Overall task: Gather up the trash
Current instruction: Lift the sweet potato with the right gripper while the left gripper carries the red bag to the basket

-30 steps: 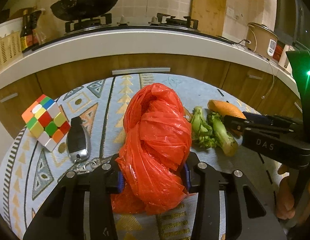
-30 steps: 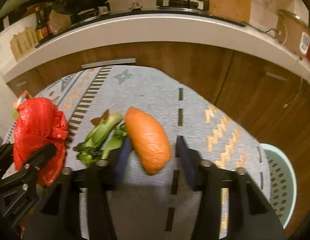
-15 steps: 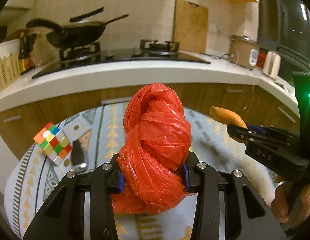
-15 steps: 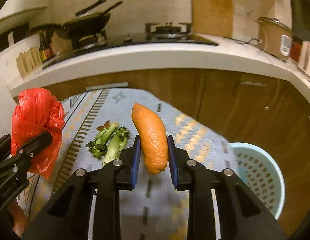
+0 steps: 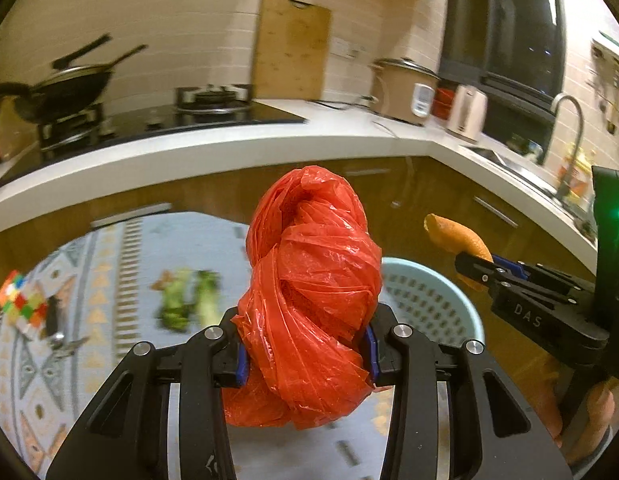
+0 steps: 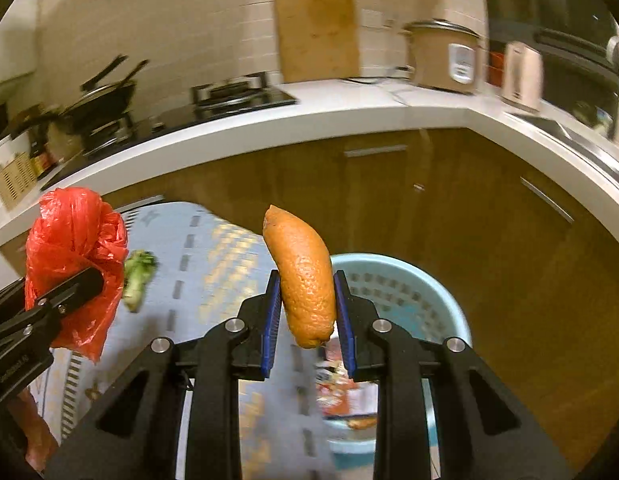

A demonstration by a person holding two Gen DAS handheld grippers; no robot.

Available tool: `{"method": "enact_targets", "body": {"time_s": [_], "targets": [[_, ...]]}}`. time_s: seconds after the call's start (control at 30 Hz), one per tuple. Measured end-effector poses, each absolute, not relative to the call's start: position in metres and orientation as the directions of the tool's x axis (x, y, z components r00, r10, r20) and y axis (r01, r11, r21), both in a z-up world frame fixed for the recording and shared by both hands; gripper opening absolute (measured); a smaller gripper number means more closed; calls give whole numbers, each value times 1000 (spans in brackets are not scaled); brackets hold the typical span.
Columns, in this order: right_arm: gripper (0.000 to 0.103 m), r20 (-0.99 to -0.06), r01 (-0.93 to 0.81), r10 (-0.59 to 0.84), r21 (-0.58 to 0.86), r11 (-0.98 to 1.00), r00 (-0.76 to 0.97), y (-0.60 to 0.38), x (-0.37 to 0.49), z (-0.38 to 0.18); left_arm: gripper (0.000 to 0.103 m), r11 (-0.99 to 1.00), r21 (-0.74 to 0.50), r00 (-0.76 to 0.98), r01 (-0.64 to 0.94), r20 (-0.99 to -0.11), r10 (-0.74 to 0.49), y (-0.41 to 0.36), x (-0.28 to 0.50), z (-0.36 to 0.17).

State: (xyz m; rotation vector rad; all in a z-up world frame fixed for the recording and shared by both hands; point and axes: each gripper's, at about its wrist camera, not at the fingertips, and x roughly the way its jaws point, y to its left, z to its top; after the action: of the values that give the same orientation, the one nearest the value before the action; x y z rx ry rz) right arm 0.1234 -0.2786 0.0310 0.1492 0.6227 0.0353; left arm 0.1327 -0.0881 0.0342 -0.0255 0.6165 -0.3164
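Left gripper (image 5: pixel 303 354) clamps red bag (image 5: pixel 309 296) aloft; right gripper (image 6: pixel 307 316), at its 3 o'clock, pinches orange peel (image 6: pixel 305 276) above basket (image 6: pixel 405 292).

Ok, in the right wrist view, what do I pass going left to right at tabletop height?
Red plastic bag → green vegetable scraps → orange peel held in the right tongs → light blue basket.

left wrist: faces counter, close | right wrist: same | shared: basket (image 5: pixel 461 300)
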Motion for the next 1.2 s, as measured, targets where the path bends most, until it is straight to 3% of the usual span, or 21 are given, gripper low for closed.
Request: {"method": "enact_targets", "body": {"time_s": [0.17, 0.63, 0.77, 0.87, 0.97, 1.03, 1.07, 1.2], "targets": [[23, -613, 124, -31, 110, 986, 789, -312, 115, 14, 39, 934, -110, 720, 340, -608, -334, -129, 138, 24], [25, -715, 201, -7, 187, 962, 699, -362, 115, -34, 40, 884, -96, 581, 458, -720, -379, -204, 156, -23], [26, -722, 216, -14, 189, 958, 692, -364, 115, -37, 60, 880, -96, 570, 464, -728, -380, -208, 156, -26], [28, -727, 213, 2, 204, 955, 687, -367, 117, -39, 61, 881, -104, 574, 461, -723, -386, -206, 155, -25], [31, -729, 212, 8, 210, 954, 684, -368, 118, -40, 69, 883, -121, 578, 453, -715, -394, -203, 156, -22], [42, -727, 215, 6, 211, 954, 687, -369, 117, -39, 70, 883, -143, 580, 447, -705, -408, -199, 157, -20], [54, -721, 219, 3, 214, 952, 693, -370, 115, -37, 73, 882, -152, 579, 447, -702, -415, -198, 157, -18], [55, -704, 220, 8, 232, 947, 710, -373, 112, -32, 81, 877, -196, 587, 438, -677, -444, -191, 157, -12]]}}
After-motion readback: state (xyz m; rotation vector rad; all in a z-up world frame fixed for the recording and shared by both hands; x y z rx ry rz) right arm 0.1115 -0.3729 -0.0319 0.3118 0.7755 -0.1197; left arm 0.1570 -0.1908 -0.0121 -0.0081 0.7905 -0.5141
